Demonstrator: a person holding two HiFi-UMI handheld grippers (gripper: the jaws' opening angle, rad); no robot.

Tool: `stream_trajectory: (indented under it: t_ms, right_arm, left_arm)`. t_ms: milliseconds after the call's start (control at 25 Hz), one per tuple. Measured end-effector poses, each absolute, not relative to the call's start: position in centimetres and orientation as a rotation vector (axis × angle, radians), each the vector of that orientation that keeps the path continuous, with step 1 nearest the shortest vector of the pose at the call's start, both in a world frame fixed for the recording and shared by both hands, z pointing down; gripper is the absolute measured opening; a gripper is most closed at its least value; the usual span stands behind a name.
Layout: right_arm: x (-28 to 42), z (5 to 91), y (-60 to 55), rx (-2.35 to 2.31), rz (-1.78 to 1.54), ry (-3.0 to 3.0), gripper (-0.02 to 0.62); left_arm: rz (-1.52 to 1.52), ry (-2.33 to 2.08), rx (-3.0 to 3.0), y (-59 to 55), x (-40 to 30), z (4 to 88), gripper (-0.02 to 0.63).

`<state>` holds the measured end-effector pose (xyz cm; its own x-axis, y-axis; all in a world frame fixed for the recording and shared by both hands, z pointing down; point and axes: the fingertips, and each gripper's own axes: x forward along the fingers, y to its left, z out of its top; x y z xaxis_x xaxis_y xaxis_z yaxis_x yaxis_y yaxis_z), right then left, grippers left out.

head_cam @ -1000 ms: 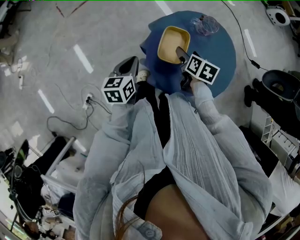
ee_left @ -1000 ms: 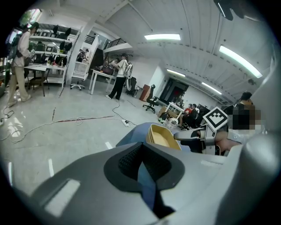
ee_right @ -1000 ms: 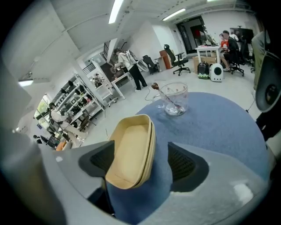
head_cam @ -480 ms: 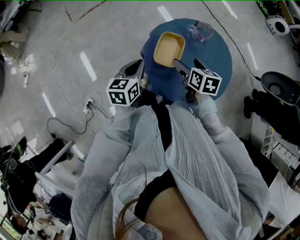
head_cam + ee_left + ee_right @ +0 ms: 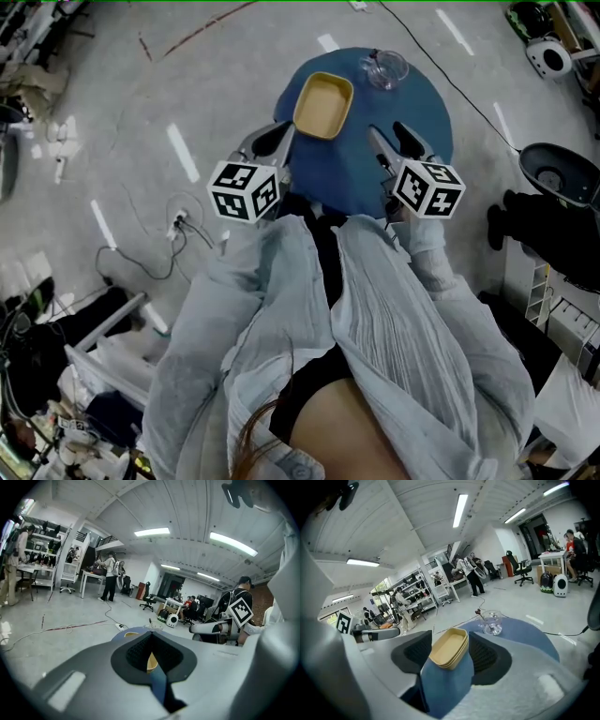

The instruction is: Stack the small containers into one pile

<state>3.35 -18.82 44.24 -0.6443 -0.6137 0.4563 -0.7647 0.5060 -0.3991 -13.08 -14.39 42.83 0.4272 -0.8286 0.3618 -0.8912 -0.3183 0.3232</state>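
Head view is showing both tools hovering at the near edge of the round blue table (image 5: pixel 412 103). The left gripper (image 5: pixel 278 134) is carrying its jaws pinched together at the tips with nothing in them. The right gripper (image 5: pixel 388 133) is empty too, its jaws standing apart after just narrowing from wider. Just past them the stack of yellow containers (image 5: pixel 323 103) is sitting on the cloth, nested into one pile, clear of both tools; it is only lining up beyond the right jaws, not between them. I'm judging those trays light, thin-walled, fairly stiff and smooth enough to slide, so pinching one raised rim wall is looking safest. Nothing is blocking the approach. Beyond the pile a clear glass cup (image 5: pixel 386 67) is standing near, breakable and easy to knock. Farther off, a power strip (image 5: pixel 178 222) is lying on the floor, and people (image 5: pixel 109 576) are milling by desks.
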Motion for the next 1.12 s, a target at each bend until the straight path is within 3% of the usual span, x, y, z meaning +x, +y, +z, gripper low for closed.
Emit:
stream_trajectory:
  t_ms: [160, 320, 480, 1120]
  right_arm:
    - [4.0, 41.9, -17.7, 1.145, 0.81, -2.589, 0.186]
    - [5.1, 40.3, -17.0, 1.143, 0.736, -2.679, 0.06]
    - [6.9, 40.6, -16.0, 1.153, 0.644, -2.661, 0.002]
    - [10.6, 44.9, -11.7, 1.03, 0.561, -2.553, 0.002]
  left_arm:
    - [0.158, -1.481, 2.23, -13.5, -12.2, 41.8, 0.014]
    - [0.145, -1.495, 2.223, -12.6, -11.2, 42.1, 0.014]
    - [0.135, -1.52, 2.204, -11.2, -10.4, 42.5, 0.015]
    - [0.132, -1.607, 2.103, -6.6, -8.0, 44.7, 0.014]
